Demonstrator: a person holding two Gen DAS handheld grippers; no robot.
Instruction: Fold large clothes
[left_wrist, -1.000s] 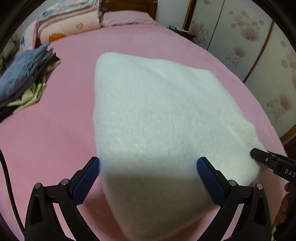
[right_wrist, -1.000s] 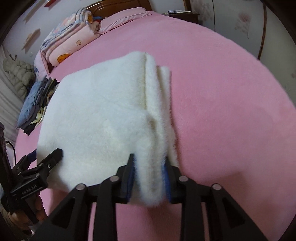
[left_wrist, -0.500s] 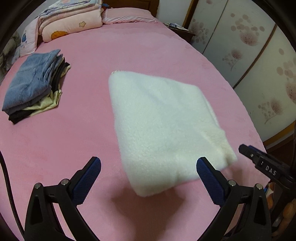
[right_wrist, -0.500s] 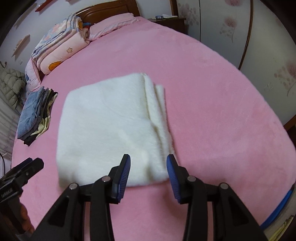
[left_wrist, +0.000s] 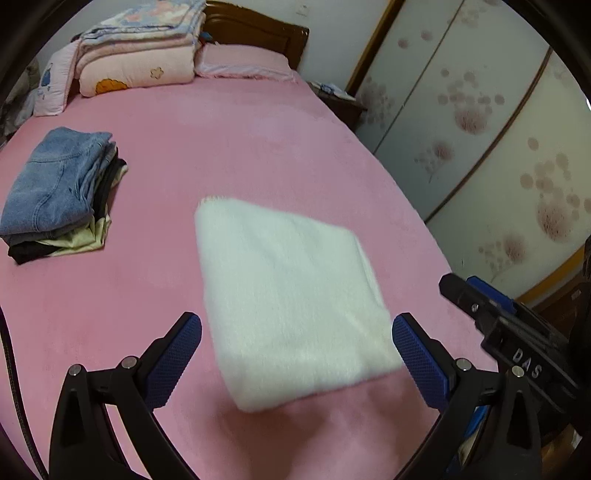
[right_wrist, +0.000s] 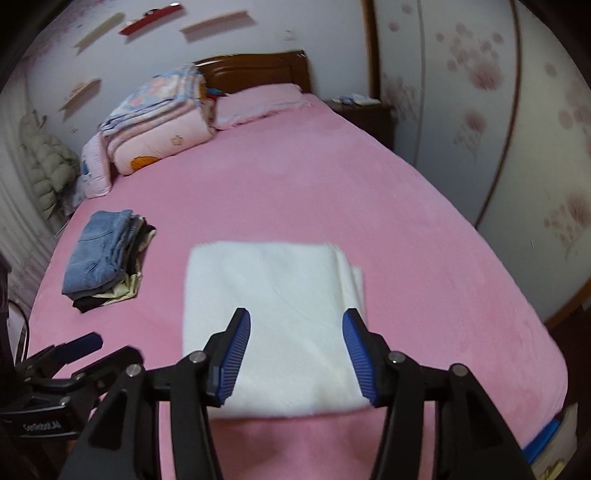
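A folded white fleece garment (left_wrist: 291, 295) lies flat on the pink bed (left_wrist: 229, 147), also seen in the right wrist view as the white garment (right_wrist: 273, 317). My left gripper (left_wrist: 295, 354) hangs above its near edge, jaws wide open and empty. My right gripper (right_wrist: 295, 350) is raised above the same near edge; its jaws are opening, with nothing pressed between the blue pads. The right gripper (left_wrist: 476, 295) shows at the right edge of the left wrist view, and the left gripper (right_wrist: 79, 345) shows at lower left in the right wrist view.
A stack of folded clothes topped by blue jeans (left_wrist: 55, 188) lies at the left of the bed. Folded quilts (left_wrist: 140, 55) and a pillow (left_wrist: 243, 62) sit by the wooden headboard (right_wrist: 258, 70). Floral wardrobe doors (left_wrist: 480, 129) stand to the right, a nightstand (right_wrist: 365, 110) beyond.
The right gripper let go of the garment's edge and its jaws widened. Both grippers rose away from the bed, so the garment now looks smaller and lies flat.
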